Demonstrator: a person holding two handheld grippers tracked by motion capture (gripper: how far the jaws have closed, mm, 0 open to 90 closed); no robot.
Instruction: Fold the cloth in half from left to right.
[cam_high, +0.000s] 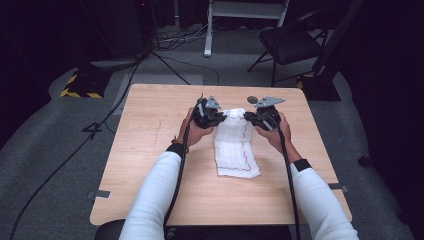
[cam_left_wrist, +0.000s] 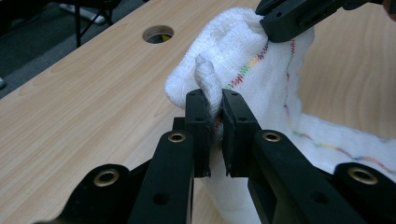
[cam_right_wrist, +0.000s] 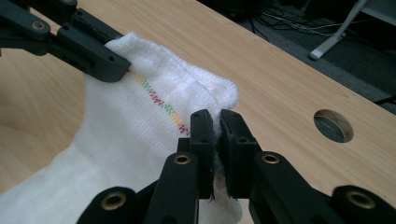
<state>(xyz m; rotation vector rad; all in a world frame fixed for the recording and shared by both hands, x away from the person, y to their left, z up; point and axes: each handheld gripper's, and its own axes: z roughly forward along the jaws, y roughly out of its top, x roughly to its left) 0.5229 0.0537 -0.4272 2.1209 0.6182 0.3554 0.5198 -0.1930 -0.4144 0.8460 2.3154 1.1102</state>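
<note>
White cloth (cam_high: 235, 145), centre of frame on table (cam_high: 150, 150), far end raised; left gripper (cam_left_wrist: 214, 109) jaws pinching one far corner, right gripper (cam_right_wrist: 211, 128) jaws pinching the other

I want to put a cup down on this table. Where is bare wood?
Bare wood lies left of the white cloth to the table edge, and along the near edge. Crowded: the far middle, where both tongs, left and right, pinch the cloth.
</note>
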